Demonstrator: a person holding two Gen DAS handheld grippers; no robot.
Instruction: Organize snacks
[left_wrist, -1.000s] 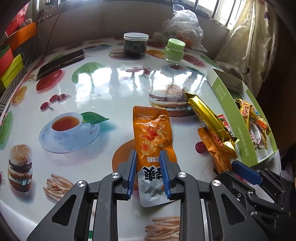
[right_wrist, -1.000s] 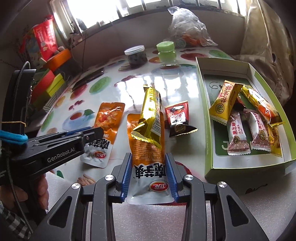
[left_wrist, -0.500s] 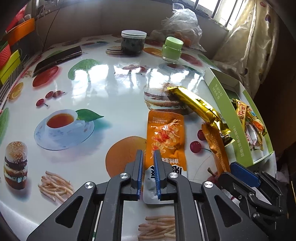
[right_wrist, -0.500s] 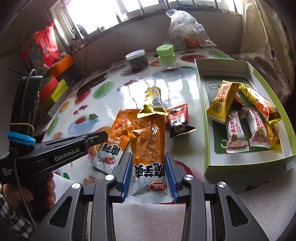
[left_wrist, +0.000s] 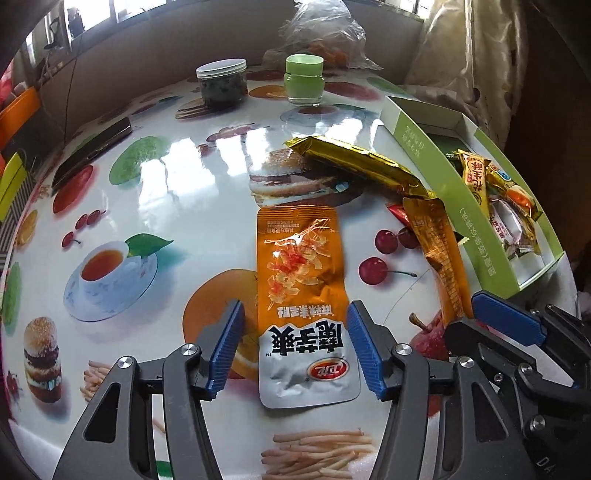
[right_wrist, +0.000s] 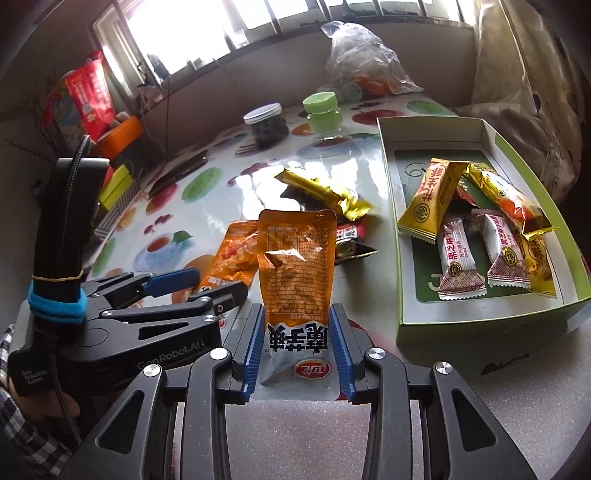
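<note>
Your left gripper (left_wrist: 295, 345) is opening its jaws; an orange snack pouch (left_wrist: 301, 273) lies flat on the table (left_wrist: 192, 192) between the blue pads, which do not touch it. Your right gripper (right_wrist: 298, 352) holds a second orange pouch (right_wrist: 295, 266) by its silver end, jaws narrow, and the pouch stands up off the table. The green box (right_wrist: 480, 321) with several wrapped snacks is to the right. A gold bar (left_wrist: 354, 166) lies just beside the box.
</note>
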